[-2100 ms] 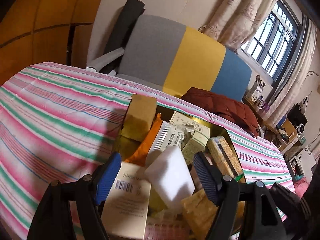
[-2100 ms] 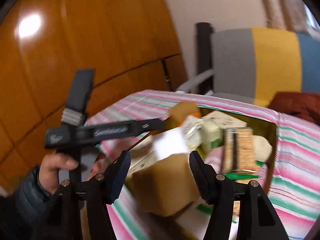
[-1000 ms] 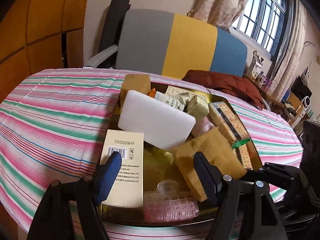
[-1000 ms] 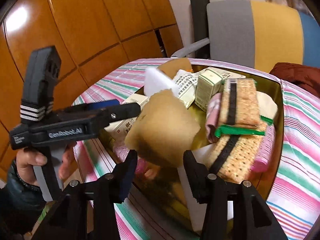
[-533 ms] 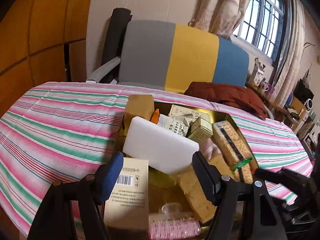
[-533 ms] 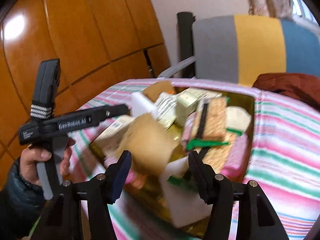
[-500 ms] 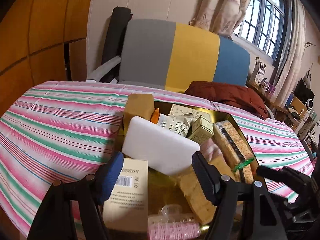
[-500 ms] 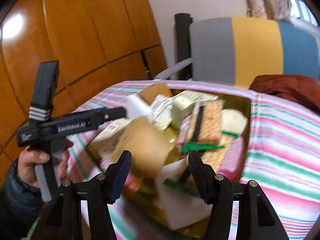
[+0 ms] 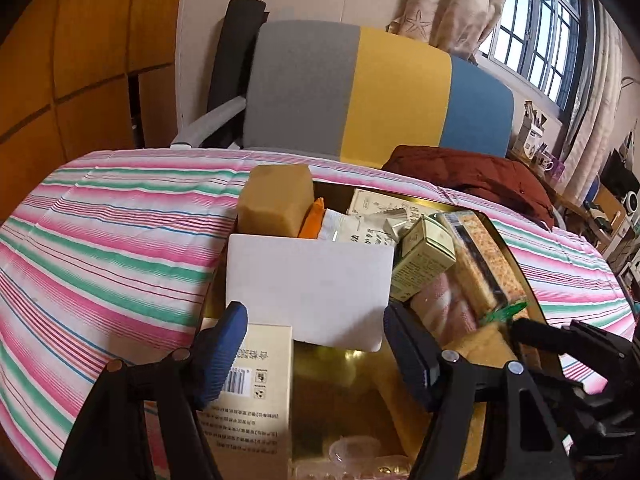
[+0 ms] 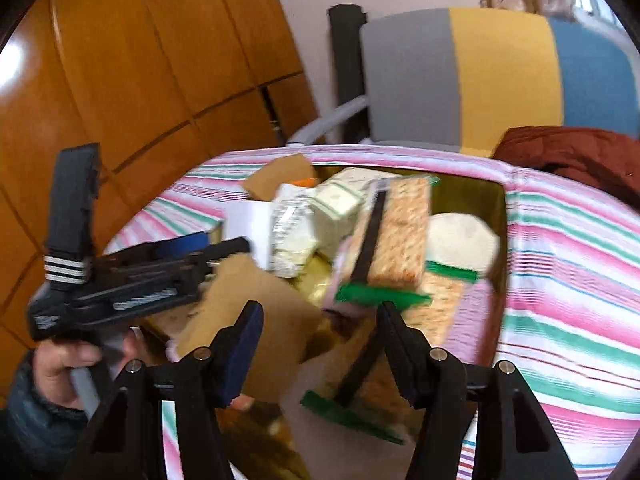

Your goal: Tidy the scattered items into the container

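A gold tray [image 9: 340, 376] on the striped cloth is piled with items. On the pile lies a white foam block [image 9: 308, 284], just beyond the tips of my left gripper [image 9: 314, 346], which is open and holds nothing. A cream barcode box [image 9: 252, 392] sits under its left finger. In the right wrist view, my right gripper [image 10: 320, 344] is open over the tray's [image 10: 468, 192] near end. A tan sponge [image 10: 264, 308] lies loose behind its left finger, touched by neither pad. Cracker packs [image 10: 396, 232] lean in the middle. The left gripper [image 10: 128, 276] and the hand [image 10: 60, 360] holding it show at left.
Another tan sponge [image 9: 276, 200], a green-white carton [image 9: 424, 260], paper packets [image 9: 360, 228] and a pink pack [image 9: 444, 312] fill the tray. A grey, yellow and blue chair [image 9: 360, 92] with a dark red jacket [image 9: 472, 172] stands behind the table. Wooden panels [image 10: 140, 60] line the left.
My right gripper's jaws have widened and drawn back, leaving the tan sponge lying in the tray. My left gripper has shifted a little, still open, with the white block resting on the pile.
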A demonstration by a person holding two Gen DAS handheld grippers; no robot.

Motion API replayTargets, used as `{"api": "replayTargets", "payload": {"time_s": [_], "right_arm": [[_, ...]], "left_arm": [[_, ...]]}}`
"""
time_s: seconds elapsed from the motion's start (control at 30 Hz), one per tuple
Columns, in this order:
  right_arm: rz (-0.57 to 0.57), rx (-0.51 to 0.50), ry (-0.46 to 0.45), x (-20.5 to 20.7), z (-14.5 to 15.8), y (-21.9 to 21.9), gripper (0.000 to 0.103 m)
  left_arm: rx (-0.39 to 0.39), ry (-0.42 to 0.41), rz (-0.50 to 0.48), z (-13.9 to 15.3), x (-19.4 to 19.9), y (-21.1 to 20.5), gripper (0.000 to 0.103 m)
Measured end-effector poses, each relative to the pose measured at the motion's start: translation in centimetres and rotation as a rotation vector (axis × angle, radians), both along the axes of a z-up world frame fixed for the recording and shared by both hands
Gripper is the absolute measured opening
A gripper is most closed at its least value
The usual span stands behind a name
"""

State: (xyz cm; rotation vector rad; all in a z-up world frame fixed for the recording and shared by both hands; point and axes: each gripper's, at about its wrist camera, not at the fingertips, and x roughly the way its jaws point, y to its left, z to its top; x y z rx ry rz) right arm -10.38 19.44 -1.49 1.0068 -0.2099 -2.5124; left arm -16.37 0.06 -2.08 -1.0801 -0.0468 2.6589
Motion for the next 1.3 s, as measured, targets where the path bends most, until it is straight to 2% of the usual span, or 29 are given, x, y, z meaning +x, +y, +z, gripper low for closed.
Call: {"api": "replayTargets", "payload": {"time_s": [0.17, 0.3, 0.4, 0.6, 0.73, 0.93, 1.3], "right_arm": [[-0.026, -0.039, -0.001, 0.2, 0.2, 0.9, 0.06], [-0.051, -0.094, 0.043, 0.9, 1.7, 2.0, 0.06], [-0.08, -0.091, 0.083, 1.4, 2.6, 2.3, 0.061], [-0.163, -0.035, 0.066, 1.0, 2.3, 1.8, 0.061], [-0.183, -0.026, 0.039, 0.3, 1.6, 1.9, 0.066], [-0.157, -0.055, -0.024, -0.2, 0.1, 1.7, 0.066], [-0.073, -0.108, -0.05, 1.0, -0.4, 0.1, 0.066]], "left_arm": [[-0.015, 0.005, 0.006, 0.2, 0.2, 0.2, 0.072], [-0.03, 0.022, 0.022, 0.5, 1.0, 0.2, 0.072], [-0.036, 0.05, 0.031, 1.1, 2.1, 0.3, 0.072], [-0.047, 0.092, 0.022, 2.0, 4.4, 0.7, 0.072], [-0.063, 0.103, 0.025, 2.1, 5.4, 0.9, 0.072], [-0.059, 0.078, 0.04, 1.4, 5.6, 0.3, 0.072], [-0.047, 0.055, 0.056, 0.3, 6.2, -0.4, 0.072]]}}
